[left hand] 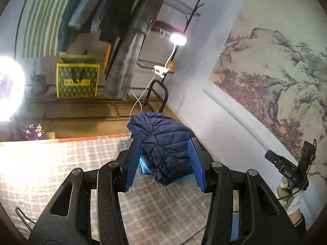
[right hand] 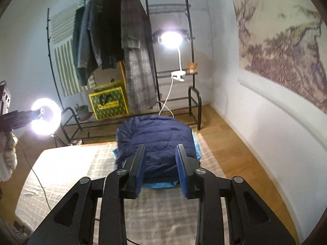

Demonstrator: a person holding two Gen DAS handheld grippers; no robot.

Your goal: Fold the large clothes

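A navy quilted puffer jacket (left hand: 163, 140) (right hand: 157, 140) lies bundled at the far end of a pale checked bed cover (left hand: 61, 163) (right hand: 81, 173), on top of a light blue garment (left hand: 145, 166) (right hand: 157, 184). My left gripper (left hand: 164, 161) hovers above the bed, short of the jacket, its blue pads apart with nothing between them. My right gripper (right hand: 161, 169) also hangs in the air before the jacket, open and empty. In the left wrist view the right gripper (left hand: 286, 163) shows at the right edge in a gloved hand.
A black clothes rack (right hand: 190, 47) with hanging coats (right hand: 137, 61) stands beyond the bed. A green and yellow bag (right hand: 109, 102), a clip lamp (right hand: 170, 38) and a ring light (right hand: 46, 116) are near it. A wall with a landscape painting (right hand: 286, 47) runs along the right.
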